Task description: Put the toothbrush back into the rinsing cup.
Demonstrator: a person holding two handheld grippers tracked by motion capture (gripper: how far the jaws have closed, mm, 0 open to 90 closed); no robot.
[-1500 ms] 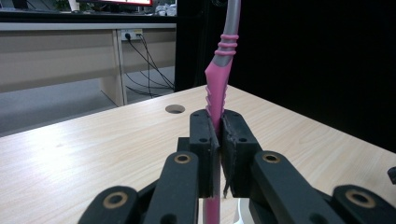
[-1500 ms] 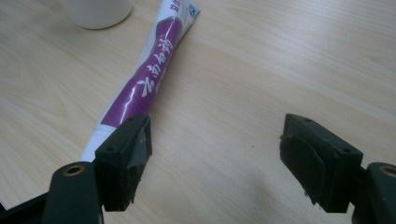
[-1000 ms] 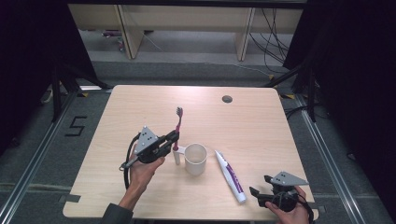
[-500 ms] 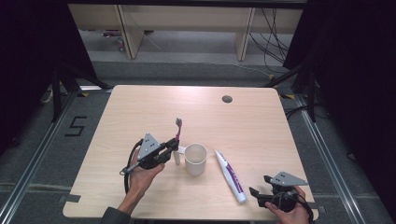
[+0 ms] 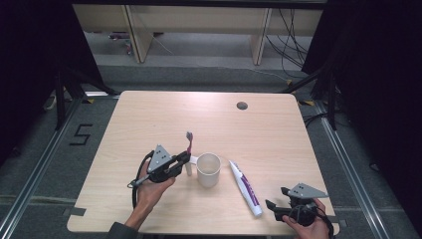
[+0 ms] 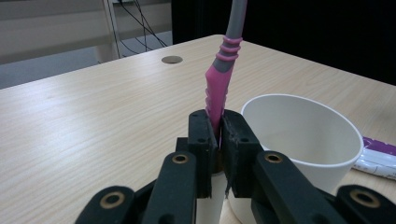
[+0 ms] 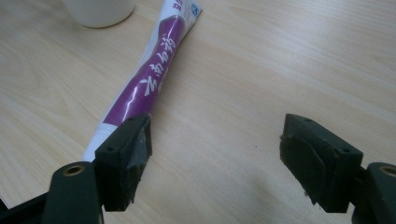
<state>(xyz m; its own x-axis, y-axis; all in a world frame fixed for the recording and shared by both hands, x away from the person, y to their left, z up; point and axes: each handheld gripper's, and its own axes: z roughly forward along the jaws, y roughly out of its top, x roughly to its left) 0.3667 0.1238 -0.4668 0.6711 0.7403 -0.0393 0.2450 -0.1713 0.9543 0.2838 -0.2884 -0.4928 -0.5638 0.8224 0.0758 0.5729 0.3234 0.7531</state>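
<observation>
A pink and grey toothbrush (image 5: 189,145) (image 6: 221,79) stands nearly upright, brush end up, just left of a white cup (image 5: 208,170) (image 6: 303,135). My left gripper (image 5: 185,160) (image 6: 218,135) is shut on its pink handle, close beside the cup's rim. A white and purple toothpaste tube (image 5: 245,187) (image 7: 152,79) lies flat on the wooden table (image 5: 149,119) to the right of the cup. Near the table's front right edge my right gripper (image 5: 276,198) (image 7: 215,158) stands open, with bare table between its jaws and the tube's cap end beside its left jaw.
A small round hole (image 5: 242,105) sits in the table near its far edge. Dark floor with rails and cables surrounds the table, and pale shelving (image 5: 199,30) stands beyond it.
My left gripper has brought the toothbrush toward the near side and closer to the cup, and the brush now stands more upright. The right gripper has stayed in place.
</observation>
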